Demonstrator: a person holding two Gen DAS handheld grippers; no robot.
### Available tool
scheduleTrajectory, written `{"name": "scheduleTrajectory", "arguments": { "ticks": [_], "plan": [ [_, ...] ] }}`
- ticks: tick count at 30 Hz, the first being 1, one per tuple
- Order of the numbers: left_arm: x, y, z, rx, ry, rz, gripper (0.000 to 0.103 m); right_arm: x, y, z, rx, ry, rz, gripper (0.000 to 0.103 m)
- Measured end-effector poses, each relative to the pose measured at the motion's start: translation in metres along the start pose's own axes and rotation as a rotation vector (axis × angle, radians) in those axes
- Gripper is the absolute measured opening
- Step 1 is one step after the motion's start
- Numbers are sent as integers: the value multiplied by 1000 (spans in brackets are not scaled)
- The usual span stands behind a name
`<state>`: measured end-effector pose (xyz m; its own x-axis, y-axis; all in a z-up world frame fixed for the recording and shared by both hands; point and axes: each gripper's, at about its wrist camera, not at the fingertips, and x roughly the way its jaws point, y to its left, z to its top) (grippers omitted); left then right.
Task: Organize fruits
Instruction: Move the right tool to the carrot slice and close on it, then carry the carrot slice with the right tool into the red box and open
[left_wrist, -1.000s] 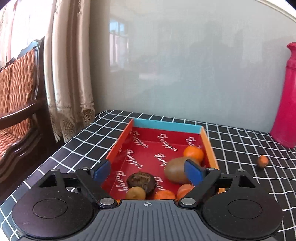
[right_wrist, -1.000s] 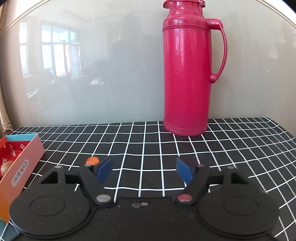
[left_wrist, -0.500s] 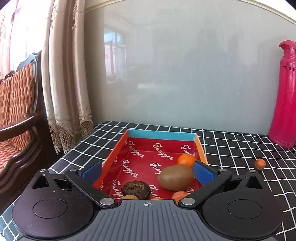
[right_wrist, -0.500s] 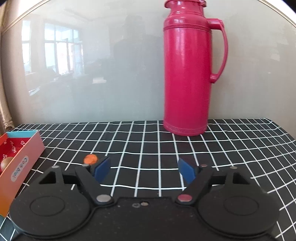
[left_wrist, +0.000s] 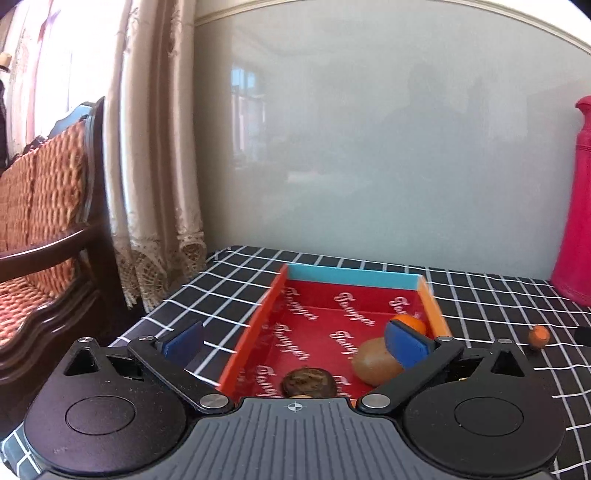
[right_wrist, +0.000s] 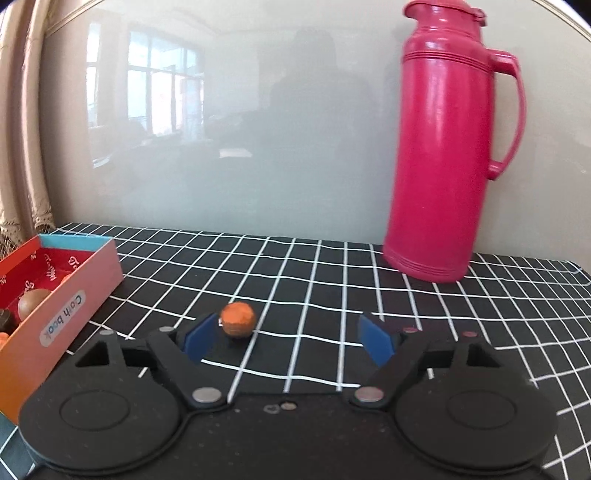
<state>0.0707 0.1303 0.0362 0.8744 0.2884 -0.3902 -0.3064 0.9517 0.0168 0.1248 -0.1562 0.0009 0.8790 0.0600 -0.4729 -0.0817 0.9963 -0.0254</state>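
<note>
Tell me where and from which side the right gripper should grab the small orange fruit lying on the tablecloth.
Grip the small orange fruit across its round middle, coming in low from the near side. It sits alone on the tablecloth, just beyond the right gripper's left pad, so the open jaws probably need shifting left to straddle it.

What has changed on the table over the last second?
The left gripper has drawn back from the red box, its jaws opened wide and empty. The right gripper, jaws opening a little, swung toward the loose orange fruit, which now sits beside its left finger, ungripped. Box, boxed fruit and red flask stayed put.
</note>
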Motion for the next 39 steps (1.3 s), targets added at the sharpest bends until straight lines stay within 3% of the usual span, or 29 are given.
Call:
{"name": "scheduleTrajectory", "arguments": {
  "ticks": [11, 18, 22, 28, 29, 39],
  "plan": [
    [16, 48, -5, -46, 28, 105, 103, 26, 24, 1, -26, 29, 24, 78],
    [21, 73, -8, -63, 33, 149, 103, 49, 30, -1, -29, 71, 29, 61],
    [25, 85, -10, -69, 44, 171, 103, 61, 30, -2, -12, 93, 21, 59],
    [29, 96, -13, -69, 59, 191, 103, 73, 35, 1, -9, 118, 13, 40],
    [28, 97, -13, -67, 59, 192, 103, 75, 36, 1, -4, 127, 9, 29],
    [25, 105, -12, -97, 64, 184, 103, 56, 49, 14, -24, 101, 32, 28]
  ]
}}
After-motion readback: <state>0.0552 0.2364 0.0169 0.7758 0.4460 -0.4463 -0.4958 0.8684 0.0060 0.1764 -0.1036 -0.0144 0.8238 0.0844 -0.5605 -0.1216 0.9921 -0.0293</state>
